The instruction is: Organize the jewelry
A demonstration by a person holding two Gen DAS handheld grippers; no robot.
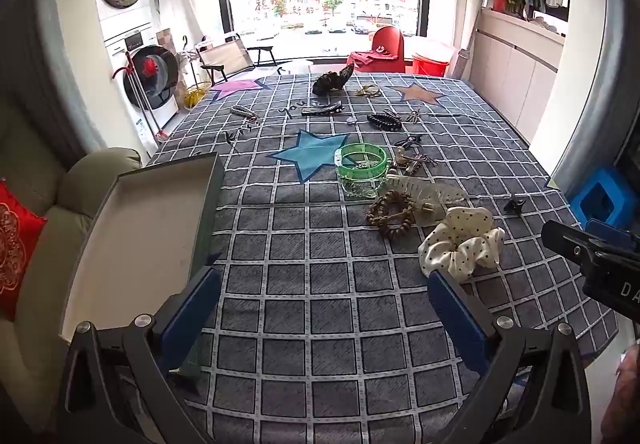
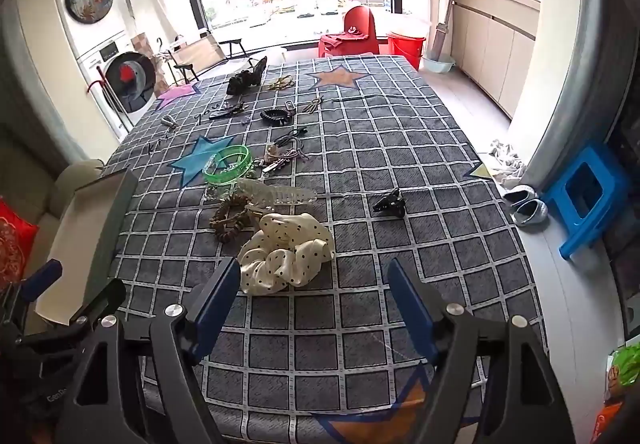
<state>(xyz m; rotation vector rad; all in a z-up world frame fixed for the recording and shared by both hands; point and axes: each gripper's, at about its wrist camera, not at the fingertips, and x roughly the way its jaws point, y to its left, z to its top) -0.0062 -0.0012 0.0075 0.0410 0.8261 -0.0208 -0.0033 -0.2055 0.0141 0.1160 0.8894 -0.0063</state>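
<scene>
You are holding both grippers over the checked tablecloth, tipped down, and nothing is between the jaws of either one. Your right gripper is standing open, and the white scrunchie with black dots is lying just ahead of it, a little to the left, almost touching the left blue finger. Your left gripper is spread as wide as it goes, and the same scrunchie is sitting ahead and off to its right, just past the right fingertip. So your right hand is the nearer one, I think. The scrunchie is soft, puffy and wrinkled, and its longer side is running across the jaws, from left to right. Just behind it are lying a brown bead bracelet, bumpy and round, a clear plastic hair clip with teeth, and a shiny green bangle. A small black claw clip is sitting alone, ahead and to the right. The open box, flat and pale inside, is waiting to the left of your left jaws, touching that gripper's left finger.
</scene>
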